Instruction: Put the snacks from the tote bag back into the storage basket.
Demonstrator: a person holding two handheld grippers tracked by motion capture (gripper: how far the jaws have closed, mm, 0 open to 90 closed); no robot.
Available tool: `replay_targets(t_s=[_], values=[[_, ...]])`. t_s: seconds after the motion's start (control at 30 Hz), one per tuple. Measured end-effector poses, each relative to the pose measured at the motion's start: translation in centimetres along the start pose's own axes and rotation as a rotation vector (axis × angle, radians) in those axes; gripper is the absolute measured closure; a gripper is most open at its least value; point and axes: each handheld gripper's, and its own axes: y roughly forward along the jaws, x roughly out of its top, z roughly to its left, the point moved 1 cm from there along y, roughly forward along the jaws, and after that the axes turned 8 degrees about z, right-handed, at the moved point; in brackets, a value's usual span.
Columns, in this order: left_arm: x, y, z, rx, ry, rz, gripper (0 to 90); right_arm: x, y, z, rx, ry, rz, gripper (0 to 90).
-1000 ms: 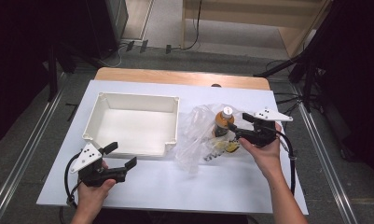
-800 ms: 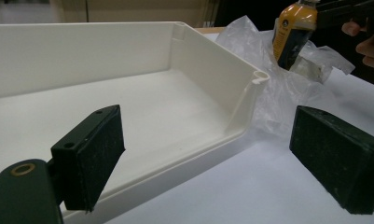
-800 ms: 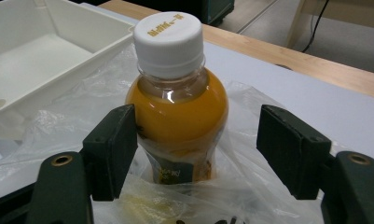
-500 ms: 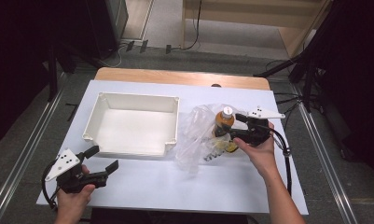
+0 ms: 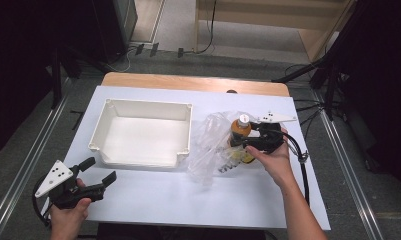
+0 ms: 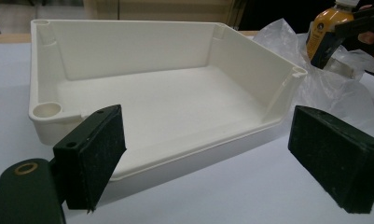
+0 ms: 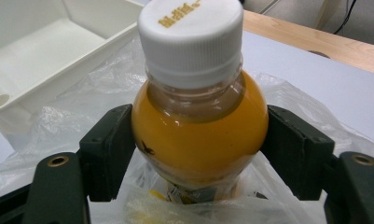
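A small bottle (image 5: 241, 130) of orange liquid with a white cap stands upright in a crumpled clear plastic bag (image 5: 206, 150) right of the white tray (image 5: 140, 104). My right gripper (image 5: 239, 141) is shut on it. In the right gripper view both black pads press the bottle's (image 7: 198, 130) round shoulder, with the right gripper (image 7: 198, 154) around it and bag film (image 7: 82, 116) below. My left gripper (image 5: 100, 169) is held open near the table's front left corner, pointing at the tray. In the left gripper view the left gripper (image 6: 208, 140) frames the tray (image 6: 128, 51), nothing between its pads.
The white tabletop (image 5: 188, 200) lies on a wooden table whose far edge (image 5: 193, 82) shows. Cables trail from both grippers. Metal rails (image 5: 33, 160) run along both sides of the table, and dark equipment stands around it.
My left gripper has drawn back to the left, away from the tray and toward the table's front left corner. The right gripper has stayed on the bottle.
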Motion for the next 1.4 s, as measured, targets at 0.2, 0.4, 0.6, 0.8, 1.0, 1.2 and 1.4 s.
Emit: replay_targets(t_s=[0.2,0.4,0.6,0.8,1.0,1.2,1.4], values=[[-0.1,0.0,0.2,-0.002,-0.001,-0.001,11.5,0.1,0.5,0.0,0.001,0.000,0.012,28.3],[-0.2,0.1,0.4,-0.005,-0.014,0.001,11.6,0.1,1.0,-0.1,0.010,0.012,0.025,28.1],[-0.2,0.1,0.5,-0.004,-0.020,0.001,11.8,0.0,1.4,0.1,-0.003,0.013,0.032,29.5],[-0.3,0.1,0.6,-0.002,-0.023,0.000,12.0,0.0,1.2,0.4,-0.022,0.007,0.037,30.6],[-0.3,0.1,0.6,-0.004,-0.026,0.000,12.1,0.1,1.1,0.4,-0.016,0.028,0.049,30.8],[-0.4,0.1,0.8,-0.003,-0.023,0.001,12.2,0.2,0.7,0.3,-0.028,0.021,0.050,30.8],[-0.3,0.1,0.8,-0.002,-0.021,-0.001,12.3,0.6,-0.3,-0.1,-0.032,0.044,0.026,30.7]])
